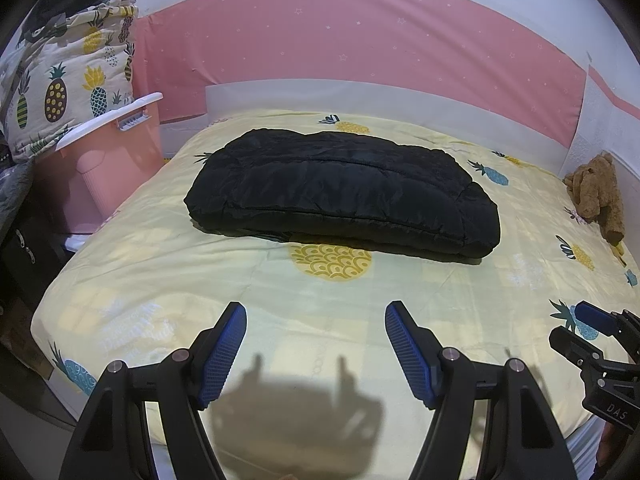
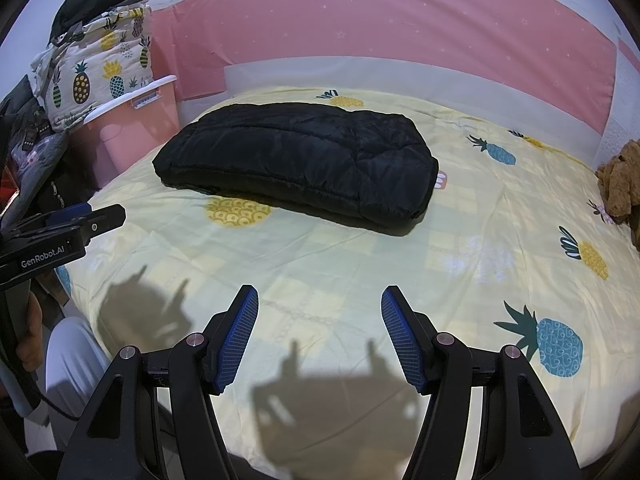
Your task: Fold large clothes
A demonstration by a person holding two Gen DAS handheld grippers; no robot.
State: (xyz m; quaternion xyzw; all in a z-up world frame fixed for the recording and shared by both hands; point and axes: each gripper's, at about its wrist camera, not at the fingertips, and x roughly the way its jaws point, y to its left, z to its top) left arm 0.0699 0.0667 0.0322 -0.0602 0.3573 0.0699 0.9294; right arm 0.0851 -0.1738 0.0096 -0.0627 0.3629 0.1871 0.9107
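A black padded jacket point(image 1: 344, 192) lies folded into a thick rectangular bundle in the middle of the bed; it also shows in the right wrist view point(image 2: 304, 156). My left gripper point(image 1: 316, 320) is open and empty, held above the near part of the bed, well short of the jacket. My right gripper point(image 2: 319, 304) is open and empty, also over the near part of the bed and apart from the jacket. Each gripper shows at the edge of the other's view: the right gripper point(image 1: 592, 332) and the left gripper point(image 2: 80, 220).
The bed carries a pale yellow pineapple-print sheet point(image 1: 200, 288). A pink bin point(image 1: 108, 152) with a white rim stands at the left with a pile of bedding point(image 1: 68, 76) on it. A brown plush toy point(image 1: 596, 192) lies at the bed's right edge. A pink wall point(image 1: 360, 40) runs behind.
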